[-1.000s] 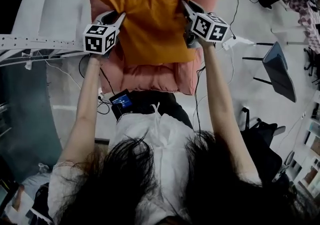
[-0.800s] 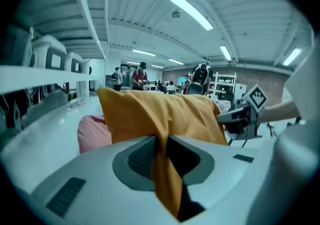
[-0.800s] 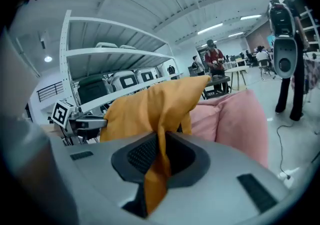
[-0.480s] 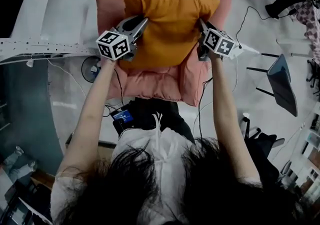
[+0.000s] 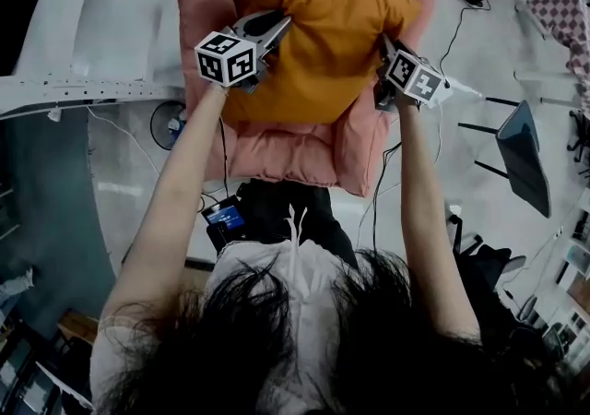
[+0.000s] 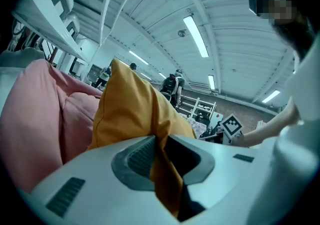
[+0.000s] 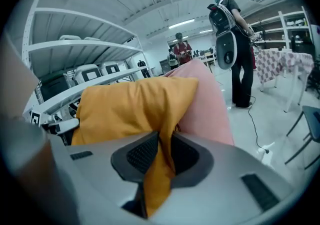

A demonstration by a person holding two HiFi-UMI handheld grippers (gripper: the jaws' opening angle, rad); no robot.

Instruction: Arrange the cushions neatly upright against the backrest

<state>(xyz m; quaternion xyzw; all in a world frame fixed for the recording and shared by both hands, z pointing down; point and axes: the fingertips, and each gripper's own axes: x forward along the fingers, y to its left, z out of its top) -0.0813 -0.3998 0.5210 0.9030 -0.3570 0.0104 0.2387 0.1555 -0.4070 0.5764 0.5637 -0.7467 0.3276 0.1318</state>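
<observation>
Pink padded seat bears orange cushion; left hand-held gripper and right hand-held gripper each clamped on opposite cushion edges.

Cushion: between the two grippers, on the armchair.
Left gripper: at the cushion's left edge, with the edge between its jaws.
Right gripper: at the cushion's right edge, with the edge between its jaws.
Armchair: under and behind the cushion, ahead of both grippers.
Small screen: on the floor, behind the left gripper.
</observation>
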